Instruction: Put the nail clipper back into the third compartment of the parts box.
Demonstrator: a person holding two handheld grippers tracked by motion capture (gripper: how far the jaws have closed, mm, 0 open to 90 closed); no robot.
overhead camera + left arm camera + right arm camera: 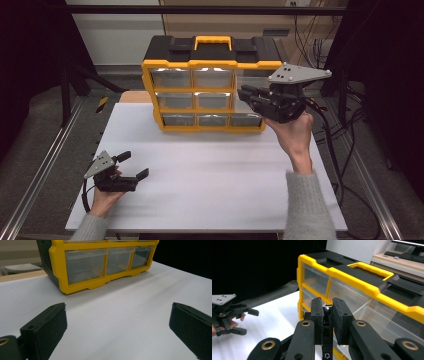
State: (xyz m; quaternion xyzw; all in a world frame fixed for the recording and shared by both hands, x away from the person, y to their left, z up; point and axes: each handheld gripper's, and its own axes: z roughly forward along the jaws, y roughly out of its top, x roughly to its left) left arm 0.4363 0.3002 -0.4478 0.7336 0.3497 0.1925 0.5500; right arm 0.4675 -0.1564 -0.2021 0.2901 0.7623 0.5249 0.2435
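My right claw [327, 315] was nearly shut, empty, raised against the right side of the yellow drawer cabinet [210, 90]. My left claw [134, 165] rested wide apart on the white table [215, 185], the cabinet well ahead of it

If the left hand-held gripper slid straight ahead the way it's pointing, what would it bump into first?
Probably the yellow drawer cabinet. The left hand-held gripper, jaws open, points across bare white table toward its bottom row of clear drawers, though depth is hard to judge.
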